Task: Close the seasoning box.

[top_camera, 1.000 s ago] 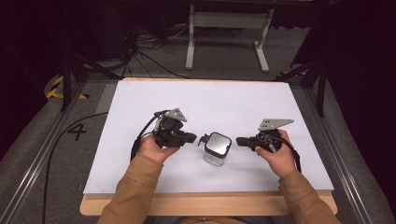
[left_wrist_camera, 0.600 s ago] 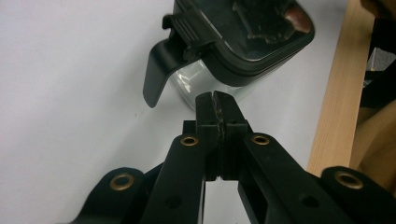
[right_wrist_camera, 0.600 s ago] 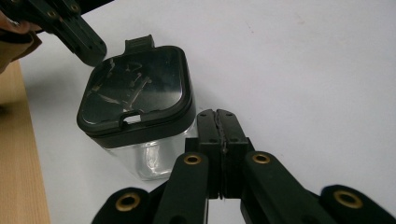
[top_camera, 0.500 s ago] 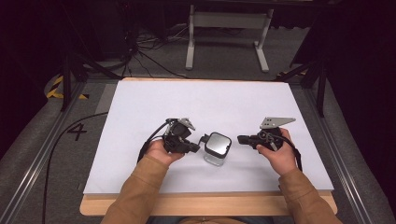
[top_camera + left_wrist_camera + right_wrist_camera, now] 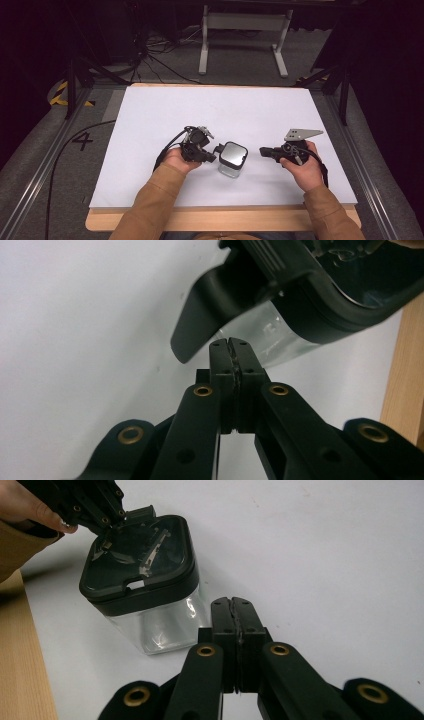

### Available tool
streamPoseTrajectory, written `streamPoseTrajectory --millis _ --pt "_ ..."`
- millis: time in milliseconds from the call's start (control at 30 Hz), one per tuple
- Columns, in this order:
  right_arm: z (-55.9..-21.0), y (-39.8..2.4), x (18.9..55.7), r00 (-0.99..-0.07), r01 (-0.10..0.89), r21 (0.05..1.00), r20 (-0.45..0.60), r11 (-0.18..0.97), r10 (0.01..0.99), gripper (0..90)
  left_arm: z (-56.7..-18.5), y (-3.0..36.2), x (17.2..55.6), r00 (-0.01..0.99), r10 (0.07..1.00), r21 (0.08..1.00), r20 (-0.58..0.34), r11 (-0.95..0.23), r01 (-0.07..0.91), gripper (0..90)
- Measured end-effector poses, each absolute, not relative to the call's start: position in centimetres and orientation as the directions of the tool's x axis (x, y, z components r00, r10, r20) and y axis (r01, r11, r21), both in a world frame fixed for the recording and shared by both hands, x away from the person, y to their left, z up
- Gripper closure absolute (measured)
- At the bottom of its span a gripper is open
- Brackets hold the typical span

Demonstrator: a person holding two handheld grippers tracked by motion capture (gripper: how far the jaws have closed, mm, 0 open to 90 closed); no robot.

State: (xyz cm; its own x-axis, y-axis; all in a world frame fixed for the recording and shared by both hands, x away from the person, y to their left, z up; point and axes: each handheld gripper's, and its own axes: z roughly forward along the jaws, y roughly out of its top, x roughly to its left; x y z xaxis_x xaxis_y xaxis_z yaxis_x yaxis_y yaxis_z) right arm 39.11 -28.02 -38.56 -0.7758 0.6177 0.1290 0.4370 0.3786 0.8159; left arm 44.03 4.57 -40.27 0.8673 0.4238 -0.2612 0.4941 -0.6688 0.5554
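Left claw [image 5: 231,347] pressed fully together, gripping nothing, tip just beneath the lid tab [image 5: 200,315] of the clear container [image 5: 232,160] at lower centre of the bench [image 5: 150,120]. Right claw [image 5: 237,605] also fully together, empty, just beside the container's clear wall. Floor marking "4" [image 5: 82,141], left edge of frame.

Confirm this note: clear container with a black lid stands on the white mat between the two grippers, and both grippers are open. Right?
Not quite. The container does stand on the mat between them, but both grippers are shut: the left gripper view shows the left gripper with its fingers pressed together, and the right gripper view shows the same for the right gripper.
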Motion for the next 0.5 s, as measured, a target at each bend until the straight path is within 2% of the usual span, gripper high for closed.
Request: streamPoseTrajectory --millis 267,500 --pt "-38.7 -28.7 38.5 -0.762 0.451 0.811 0.133 0.373 0.633 90.0 -40.6 4.0 44.8 0.857 0.456 0.555 -0.238 -0.66 0.506 89.7" --pt "-38.9 -28.9 38.2 -0.756 0.455 0.809 0.13 0.372 0.642 90.0 -40.7 4.1 45.4 0.847 0.485 0.598 -0.219 -0.62 0.509 89.7"
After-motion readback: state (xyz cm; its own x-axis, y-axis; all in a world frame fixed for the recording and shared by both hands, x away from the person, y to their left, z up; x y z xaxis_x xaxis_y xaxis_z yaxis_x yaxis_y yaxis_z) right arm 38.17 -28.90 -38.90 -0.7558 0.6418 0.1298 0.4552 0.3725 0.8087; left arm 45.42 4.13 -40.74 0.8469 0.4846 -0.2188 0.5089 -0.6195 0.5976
